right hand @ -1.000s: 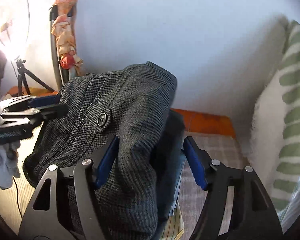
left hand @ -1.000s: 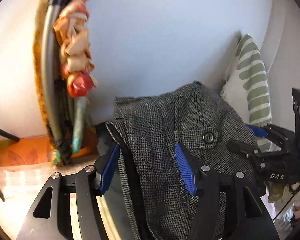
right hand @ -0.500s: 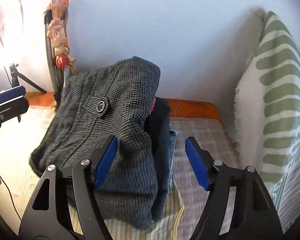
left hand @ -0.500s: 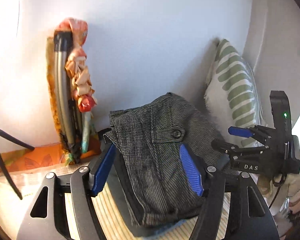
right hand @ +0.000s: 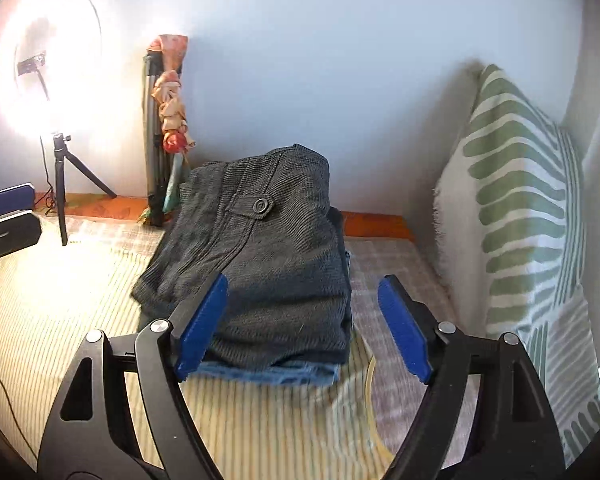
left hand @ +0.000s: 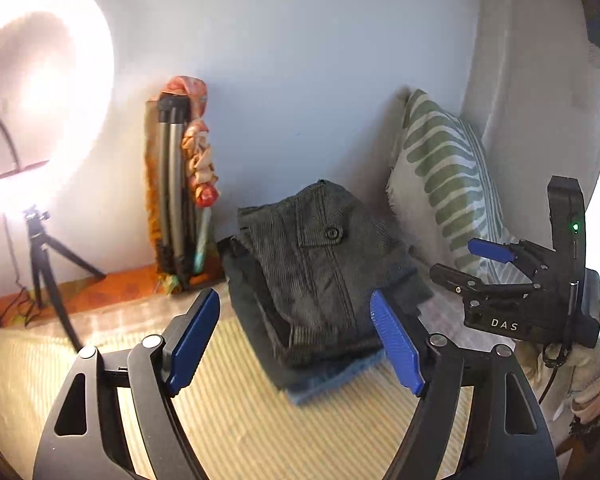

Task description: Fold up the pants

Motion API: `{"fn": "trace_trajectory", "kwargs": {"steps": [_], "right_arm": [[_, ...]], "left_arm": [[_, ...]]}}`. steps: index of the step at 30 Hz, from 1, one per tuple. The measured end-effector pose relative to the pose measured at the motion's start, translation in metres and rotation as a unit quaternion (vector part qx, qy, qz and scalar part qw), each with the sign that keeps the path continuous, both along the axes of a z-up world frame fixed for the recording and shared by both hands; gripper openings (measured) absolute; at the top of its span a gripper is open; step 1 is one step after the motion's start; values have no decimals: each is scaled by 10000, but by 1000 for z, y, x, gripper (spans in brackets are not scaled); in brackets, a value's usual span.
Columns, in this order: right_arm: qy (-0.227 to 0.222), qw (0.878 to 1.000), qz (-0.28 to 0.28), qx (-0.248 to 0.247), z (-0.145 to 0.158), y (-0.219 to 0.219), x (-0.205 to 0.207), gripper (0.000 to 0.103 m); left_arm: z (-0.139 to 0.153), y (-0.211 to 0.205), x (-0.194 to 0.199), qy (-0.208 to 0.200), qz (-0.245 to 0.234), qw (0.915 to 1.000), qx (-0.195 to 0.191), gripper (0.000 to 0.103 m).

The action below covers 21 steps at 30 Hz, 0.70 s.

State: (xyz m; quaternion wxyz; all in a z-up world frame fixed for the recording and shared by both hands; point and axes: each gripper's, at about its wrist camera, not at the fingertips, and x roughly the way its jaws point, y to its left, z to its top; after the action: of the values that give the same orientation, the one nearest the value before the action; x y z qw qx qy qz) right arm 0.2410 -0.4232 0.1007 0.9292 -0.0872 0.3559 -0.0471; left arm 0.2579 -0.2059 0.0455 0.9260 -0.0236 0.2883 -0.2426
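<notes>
The grey checked pants lie folded, button flap up, on a stack with a dark garment and a blue denim one. In the left wrist view my left gripper hovers short of the stack. Its jaws are opening and its blue pads touch no cloth. My right gripper likewise stands back from the pants, jaws opening, nothing gripped. Each gripper shows in the other's view: the right one beside the stack, the left one at the frame's left edge.
The stack rests on a striped bedcover near a pale wall. A green-striped pillow stands to the right. A lit ring light on a small tripod and a cloth-wrapped folded stand are at the left. A yellowish cord lies on the cover.
Both grippers have drawn back and up from the pants and their jaws have widened. The pants, earlier between the fingers, now lie free on the stack.
</notes>
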Motion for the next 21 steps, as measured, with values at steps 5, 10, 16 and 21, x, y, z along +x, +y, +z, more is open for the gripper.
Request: {"fn": "trace_trajectory", "kwargs": {"steps": [5, 10, 16, 21], "right_arm": [[-120, 9999, -38, 113, 1, 22, -35, 81], [-309, 9993, -114, 200, -5, 42, -69, 92], [-346, 9990, -121, 261, -19, 63, -93, 93], [-393, 9984, -176, 368, -28, 73, -105, 93]], "left_arm": [[-4, 18, -34, -26, -2, 9999, 119, 81], [-15, 31, -65, 7, -9, 9996, 281, 81], [-27, 44, -92, -29, 9, 9992, 395, 81], [-37, 47, -104, -80, 40, 9986, 515, 82]]}}
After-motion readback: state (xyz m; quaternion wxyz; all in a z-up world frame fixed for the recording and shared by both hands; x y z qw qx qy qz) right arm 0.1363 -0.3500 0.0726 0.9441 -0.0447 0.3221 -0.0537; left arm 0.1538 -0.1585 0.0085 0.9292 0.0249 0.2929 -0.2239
